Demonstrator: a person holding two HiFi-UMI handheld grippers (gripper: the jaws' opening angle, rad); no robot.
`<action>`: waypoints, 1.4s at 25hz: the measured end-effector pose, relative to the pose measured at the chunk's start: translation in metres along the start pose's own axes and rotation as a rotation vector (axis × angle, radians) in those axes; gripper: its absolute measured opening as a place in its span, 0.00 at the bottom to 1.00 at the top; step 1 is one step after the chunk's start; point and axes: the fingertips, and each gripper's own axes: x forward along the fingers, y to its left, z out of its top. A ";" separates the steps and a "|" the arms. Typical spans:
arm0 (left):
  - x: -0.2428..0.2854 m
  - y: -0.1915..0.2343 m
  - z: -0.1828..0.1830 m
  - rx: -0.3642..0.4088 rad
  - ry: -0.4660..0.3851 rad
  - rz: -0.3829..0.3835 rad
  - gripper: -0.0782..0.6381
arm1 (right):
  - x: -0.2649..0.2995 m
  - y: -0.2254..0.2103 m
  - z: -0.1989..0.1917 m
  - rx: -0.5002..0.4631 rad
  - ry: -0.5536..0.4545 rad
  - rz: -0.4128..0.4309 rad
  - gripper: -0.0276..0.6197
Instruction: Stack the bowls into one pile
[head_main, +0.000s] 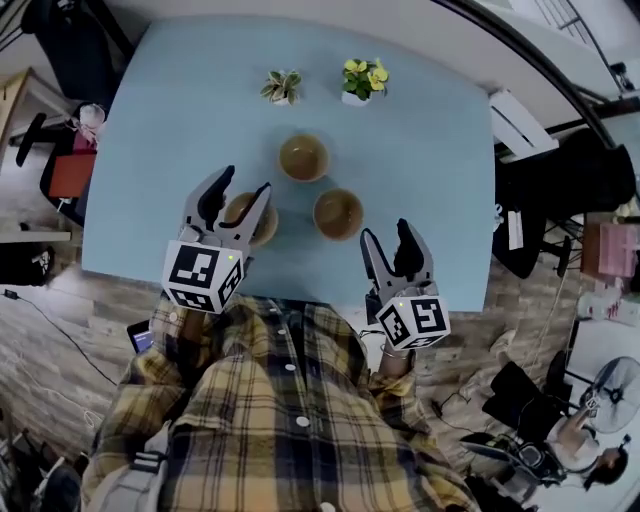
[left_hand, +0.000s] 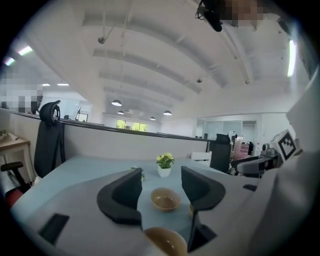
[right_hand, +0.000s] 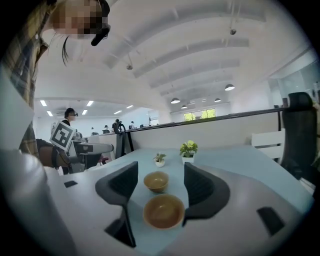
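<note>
Three brown bowls stand apart on the light blue table: a far bowl, a right bowl and a left bowl. My left gripper hangs open over the left bowl and partly hides it. In the left gripper view that bowl lies low between the jaws, with the far bowl beyond. My right gripper is open and empty near the table's front edge, just short of the right bowl. The right gripper view shows the right bowl between the jaws and the far bowl behind it.
Two small potted plants stand at the far side of the table. Office chairs and clutter surround the table on the wooden floor. The person's plaid shirt fills the near foreground.
</note>
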 end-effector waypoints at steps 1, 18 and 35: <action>-0.003 0.001 0.000 -0.003 -0.007 0.038 0.44 | 0.007 -0.002 0.002 -0.007 0.000 0.039 0.46; -0.029 0.007 -0.006 -0.014 0.005 0.245 0.43 | 0.054 0.000 0.002 -0.023 0.019 0.285 0.46; -0.016 0.019 -0.020 -0.041 0.045 0.179 0.41 | 0.058 0.008 0.000 -0.035 0.063 0.234 0.46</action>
